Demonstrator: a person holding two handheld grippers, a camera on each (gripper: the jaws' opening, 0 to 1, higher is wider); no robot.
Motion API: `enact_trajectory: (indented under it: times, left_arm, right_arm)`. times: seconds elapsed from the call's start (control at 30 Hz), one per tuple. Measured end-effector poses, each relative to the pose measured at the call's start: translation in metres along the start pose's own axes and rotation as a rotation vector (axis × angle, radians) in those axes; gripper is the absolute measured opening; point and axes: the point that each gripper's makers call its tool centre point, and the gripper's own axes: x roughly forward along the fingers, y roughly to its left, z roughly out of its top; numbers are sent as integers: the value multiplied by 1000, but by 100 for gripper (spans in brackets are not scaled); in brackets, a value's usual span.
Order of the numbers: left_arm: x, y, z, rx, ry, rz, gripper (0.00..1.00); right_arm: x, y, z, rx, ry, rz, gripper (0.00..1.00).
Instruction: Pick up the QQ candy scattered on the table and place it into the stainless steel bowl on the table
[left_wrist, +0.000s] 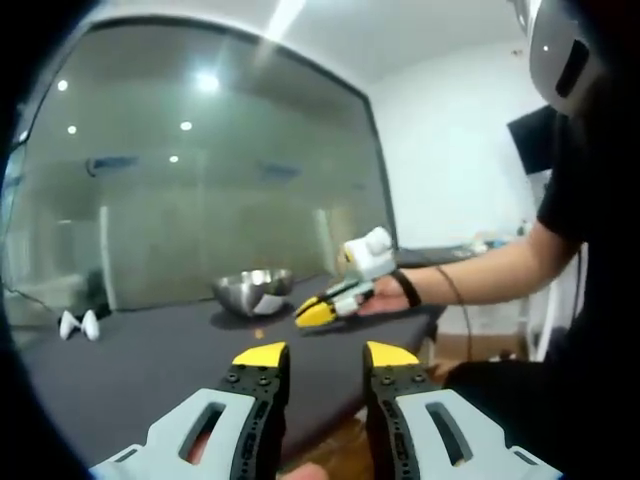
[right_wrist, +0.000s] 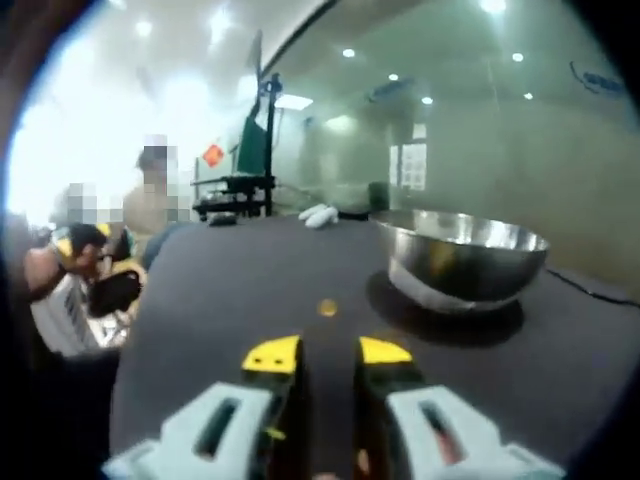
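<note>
Dark grey table (left_wrist: 150, 370) runs out ahead of me toward a big glass wall (left_wrist: 200, 170) with ceiling lights mirrored in it. My left gripper (left_wrist: 325, 355) rises from the bottom of the left gripper view, its yellow-tipped jaws spread with a plain gap between them and nothing in it. Beyond it sits the stainless steel bowl (left_wrist: 253, 291), upright near the far side of the table. My right gripper (left_wrist: 318, 312) comes in from the right of that view, held in the person's hand (left_wrist: 385, 296), yellow tips low over the table just beside the bowl.

From the right gripper view, the right gripper (right_wrist: 328, 352) has its jaws parted as well, empty between the tips. One small orange QQ candy (right_wrist: 327, 307) lies on the table straight ahead of those tips, near them, to the left of the bowl (right_wrist: 465, 262) and clear of its shadow (I cannot make out its shape, it is too small). A small white object (right_wrist: 320, 214) rests at the table's far end.
</note>
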Motion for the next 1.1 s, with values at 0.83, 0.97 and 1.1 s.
enact_trajectory:
  times: [0.83,0.97,1.1]
  left_arm:
    - [-4,3,-5,-2,17,14,31]
    - [-4,3,-5,-4,16,16,31]
    - [-2,2,-4,0,17,12,31]
  right_arm:
    - [71,-2,1,-39,83,27,9]
    - [69,-3,2,-31,78,22,9]
    - [62,-3,18,-33,18,4,9]
